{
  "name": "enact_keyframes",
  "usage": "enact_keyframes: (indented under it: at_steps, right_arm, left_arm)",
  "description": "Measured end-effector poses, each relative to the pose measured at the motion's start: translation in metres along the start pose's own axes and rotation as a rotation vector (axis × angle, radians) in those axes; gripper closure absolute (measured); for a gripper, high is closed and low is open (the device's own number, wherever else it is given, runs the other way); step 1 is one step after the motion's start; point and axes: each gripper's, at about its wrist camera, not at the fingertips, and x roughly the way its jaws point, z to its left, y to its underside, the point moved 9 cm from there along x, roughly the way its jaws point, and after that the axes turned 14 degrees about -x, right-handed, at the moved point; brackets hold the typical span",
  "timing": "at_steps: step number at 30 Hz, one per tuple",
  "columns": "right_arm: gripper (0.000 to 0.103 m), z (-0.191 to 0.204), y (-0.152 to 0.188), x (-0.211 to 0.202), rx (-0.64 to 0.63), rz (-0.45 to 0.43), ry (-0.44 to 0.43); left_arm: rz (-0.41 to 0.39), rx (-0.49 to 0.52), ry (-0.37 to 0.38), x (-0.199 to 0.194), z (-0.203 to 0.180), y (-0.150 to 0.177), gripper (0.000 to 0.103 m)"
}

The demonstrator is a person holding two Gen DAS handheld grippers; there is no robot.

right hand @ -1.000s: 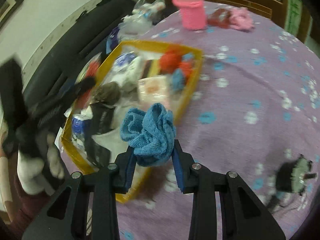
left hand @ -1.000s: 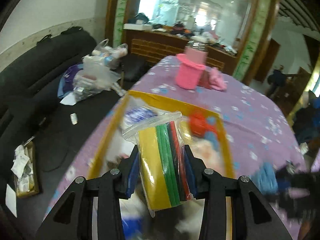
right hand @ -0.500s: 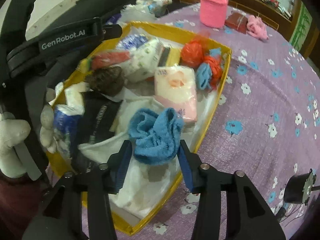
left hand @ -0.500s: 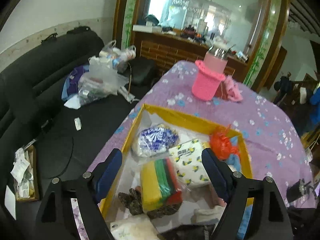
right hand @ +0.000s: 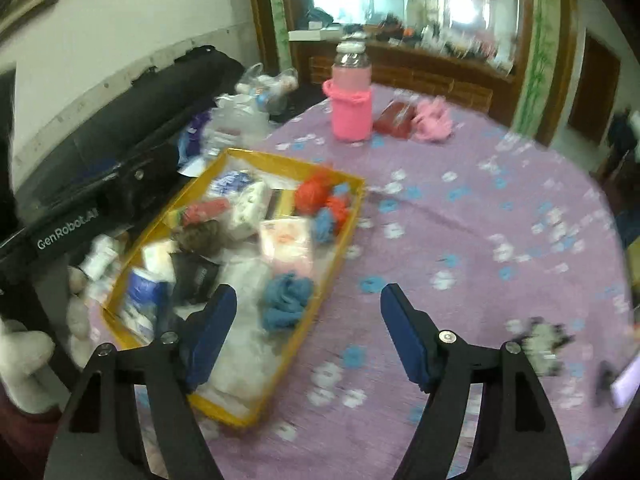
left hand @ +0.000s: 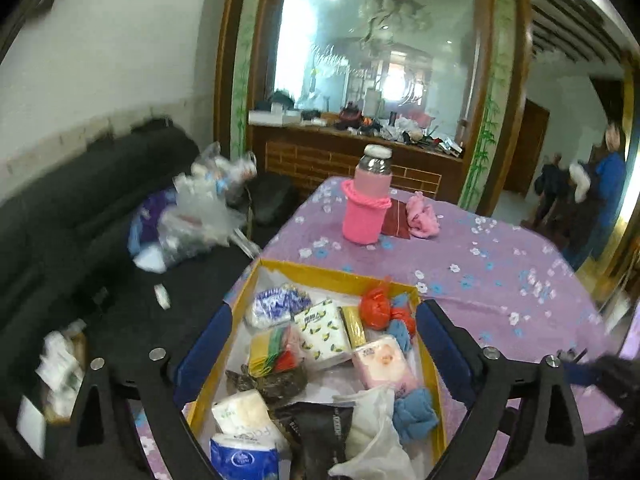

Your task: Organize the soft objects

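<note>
Both tongs [left hand: 322,344] [right hand: 308,336] agape above yellow box [left hand: 336,274].

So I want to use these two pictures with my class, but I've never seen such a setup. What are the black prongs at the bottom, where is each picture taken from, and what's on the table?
There is no robot here. A person holds a two-finger tool in each hand, and each tool carries a wide-angle camera looking forward along its fingers. The black prongs with blue pads are those fingers.

One picture comes from the left hand-held gripper, the other from the right hand-held gripper. Both are open and hold nothing.

On the purple flowered tablecloth sits a yellow box filled with soft items: tissue packs, a bag of coloured cloths and a blue towel near its front corner. Farther back stand a bottle in a pink sleeve and a pink cloth.
</note>
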Motion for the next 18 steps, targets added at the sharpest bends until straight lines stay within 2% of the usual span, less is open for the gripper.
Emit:
enact_keyframes:
  at_steps: [1,3,6,11,18]
  right_arm:
    - [0.028,0.000,0.001,-0.007,-0.014,-0.007,0.023]
    - [0.028,0.001,0.008,-0.011,-0.100,0.042,0.132]
    - [0.028,-0.011,0.017,-0.015,-0.125,0.057,0.172]
    - [0.029,-0.056,0.053,-0.035,-0.005,0.053,0.145]
    - [0.029,-0.127,0.136,-0.072,0.190,0.064,0.201]
  left_arm:
    - [-0.016,0.033,-0.010,-0.006,-0.010,0.001,0.008]
    - [-0.060,0.090,-0.037,-0.018,-0.028,0.001,0.008]
    - [-0.078,0.118,-0.031,-0.029,-0.049,0.008,0.007]
    - [-0.004,0.103,0.084,-0.046,-0.085,0.036,0.006]
    - [0.134,0.137,0.196,-0.049,-0.138,0.096,0.006]
